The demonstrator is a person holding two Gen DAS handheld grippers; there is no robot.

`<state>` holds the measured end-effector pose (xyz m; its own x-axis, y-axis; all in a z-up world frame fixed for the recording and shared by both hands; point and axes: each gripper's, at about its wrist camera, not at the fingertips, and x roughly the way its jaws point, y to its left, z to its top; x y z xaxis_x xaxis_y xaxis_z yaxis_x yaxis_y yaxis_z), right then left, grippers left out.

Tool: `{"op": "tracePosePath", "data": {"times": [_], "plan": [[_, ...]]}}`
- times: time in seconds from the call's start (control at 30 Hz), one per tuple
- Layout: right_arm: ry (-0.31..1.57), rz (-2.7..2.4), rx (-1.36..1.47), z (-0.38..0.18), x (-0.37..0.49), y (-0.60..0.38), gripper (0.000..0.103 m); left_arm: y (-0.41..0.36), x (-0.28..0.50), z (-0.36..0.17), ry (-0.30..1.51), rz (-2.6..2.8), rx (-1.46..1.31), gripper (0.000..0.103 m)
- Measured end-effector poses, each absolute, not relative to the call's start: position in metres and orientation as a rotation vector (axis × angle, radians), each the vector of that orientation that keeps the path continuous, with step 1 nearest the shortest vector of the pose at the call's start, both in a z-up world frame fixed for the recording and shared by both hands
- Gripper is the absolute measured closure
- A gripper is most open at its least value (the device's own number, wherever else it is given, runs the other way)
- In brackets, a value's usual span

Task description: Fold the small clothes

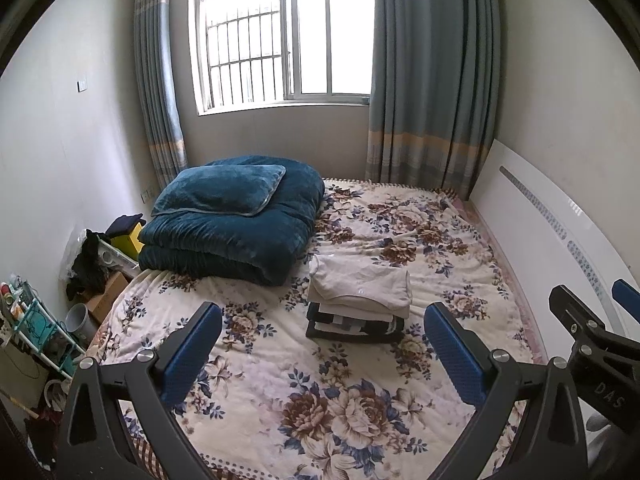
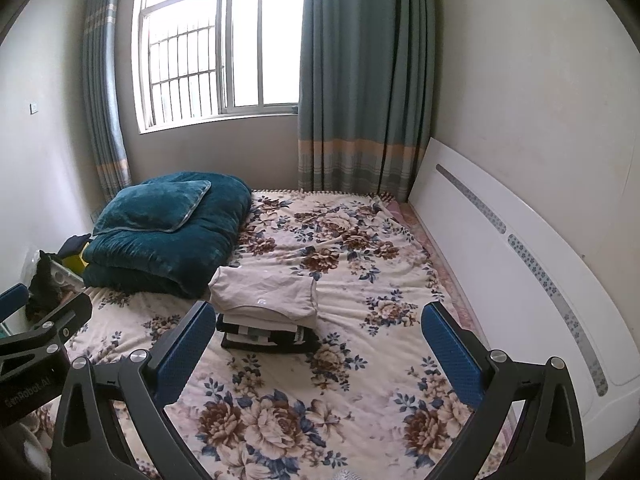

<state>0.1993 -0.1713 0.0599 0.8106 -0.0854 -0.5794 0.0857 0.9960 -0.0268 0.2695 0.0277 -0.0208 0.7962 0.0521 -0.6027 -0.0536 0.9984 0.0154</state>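
Observation:
A stack of folded small clothes (image 1: 358,300) lies on the floral bedspread (image 1: 280,380), beige garment on top, black-and-white striped ones below. It also shows in the right wrist view (image 2: 266,308). My left gripper (image 1: 324,344) is open and empty, held above the bed in front of the stack. My right gripper (image 2: 318,340) is open and empty, also above the bed, just right of the left one. The right gripper's body shows at the right edge of the left wrist view (image 1: 592,328). The left gripper's body shows at the left edge of the right wrist view (image 2: 36,336).
A folded teal duvet with a pillow (image 1: 236,216) lies at the bed's far left. A white headboard (image 2: 520,264) runs along the right side. Boxes, a rack and clutter (image 1: 60,300) stand on the floor left of the bed. Curtains and a window are behind.

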Motion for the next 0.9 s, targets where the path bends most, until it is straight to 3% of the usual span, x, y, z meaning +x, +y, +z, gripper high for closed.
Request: {"op": "tracePosePath", "data": {"times": [0.9], "plan": [[0.601,-0.096,0.012,0.0669,0.1944,-0.1621,0.000,0.0272,0.2685,-0.0153,0.637,0.061,-0.001,0.000]]}}
